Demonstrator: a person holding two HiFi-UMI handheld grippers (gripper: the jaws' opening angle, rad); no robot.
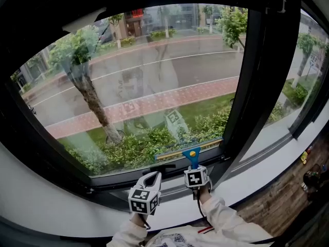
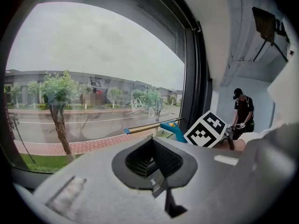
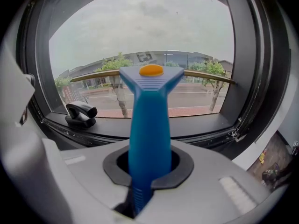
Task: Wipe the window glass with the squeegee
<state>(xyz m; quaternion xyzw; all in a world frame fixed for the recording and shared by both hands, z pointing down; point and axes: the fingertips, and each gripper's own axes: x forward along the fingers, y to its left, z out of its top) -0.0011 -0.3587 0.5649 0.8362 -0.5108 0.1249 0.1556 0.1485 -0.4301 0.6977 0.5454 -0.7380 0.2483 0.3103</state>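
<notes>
— Sleeve [image 1: 226, 221] sits nearest in the head view, then my left gripper [image 1: 152, 177] low under the pane, jaws together, nothing in them. My right gripper [image 1: 195, 167] clamps the squeegee [image 1: 192, 154]. Its blade lies along the bottom edge of the window glass [image 1: 144, 71].
— Blade touching the pane?
— Looks so, can't confirm. Left gripper view: my left gripper [image 2: 152, 160] closed and empty. The squeegee [image 2: 172, 127] is off to the right, with the right gripper's marker cube [image 2: 208, 129] just beside it. A person [image 2: 242, 110] stands far back.
— Right gripper view?
— Right gripper [image 3: 148, 174] is shut round the squeegee [image 3: 148, 125], low on the blue handle. Orange button is up top, window latch [image 3: 80, 115] on the frame at left.
— Handling?
— Light, stiff plastic, I'd guess. It's smooth, so it could twist in the jaws. The rubber edge should flex. Hold the lower handle firmly, blade flat on the glass.
</notes>
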